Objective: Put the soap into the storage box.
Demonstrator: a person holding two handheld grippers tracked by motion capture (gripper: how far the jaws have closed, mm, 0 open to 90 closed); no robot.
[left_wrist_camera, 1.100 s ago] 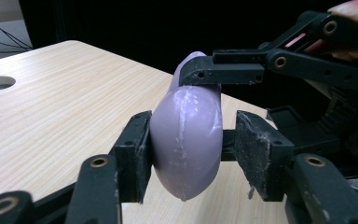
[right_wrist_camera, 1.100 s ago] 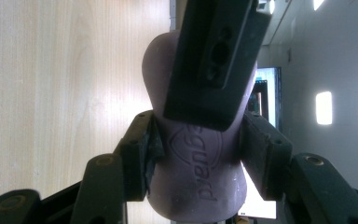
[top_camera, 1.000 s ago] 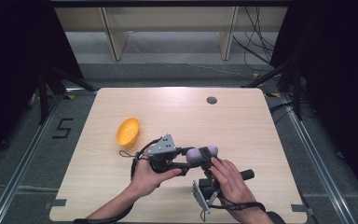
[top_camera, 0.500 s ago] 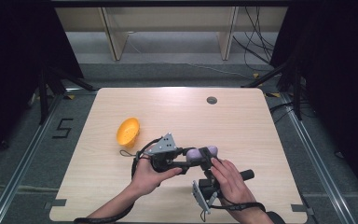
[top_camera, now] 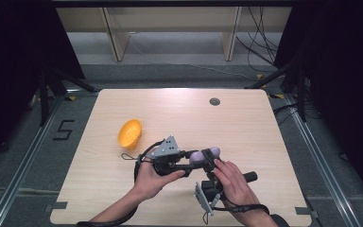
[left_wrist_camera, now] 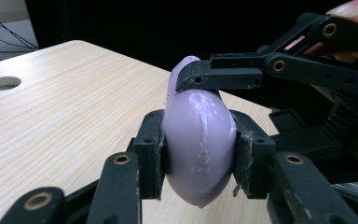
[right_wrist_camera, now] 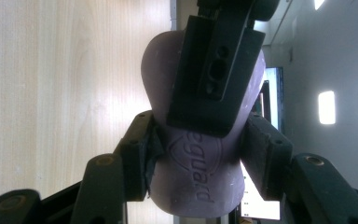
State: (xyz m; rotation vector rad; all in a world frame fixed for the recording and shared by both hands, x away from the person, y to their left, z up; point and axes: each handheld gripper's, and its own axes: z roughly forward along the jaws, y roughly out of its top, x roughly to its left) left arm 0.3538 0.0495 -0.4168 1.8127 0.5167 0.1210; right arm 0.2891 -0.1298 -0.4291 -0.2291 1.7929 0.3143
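A purple soap bar (top_camera: pixel 203 155) with raised lettering hangs just above the wooden table (top_camera: pixel 246 132), gripped from two sides. My left gripper (top_camera: pixel 199 159) comes in from the left. Its jaws have just been closing, and both pads now press the bar's (left_wrist_camera: pixel 198 149) flat sides. My right gripper (top_camera: pixel 211 164) reaches up from the near edge and is shut on the narrower end of the bar (right_wrist_camera: pixel 196 182). The left gripper's jaw (right_wrist_camera: pixel 214 70) lies across the bar in the right gripper view. One jaw of the right gripper (left_wrist_camera: pixel 223 74) shows above the bar in the left gripper view.
An orange bowl (top_camera: pixel 130 134) lies tipped on the table, left of the grippers. A round cable hole (top_camera: pixel 214 101) sits near the table's far edge. Bare wood stretches behind and to the right. Shelf legs and cables stand beyond the table.
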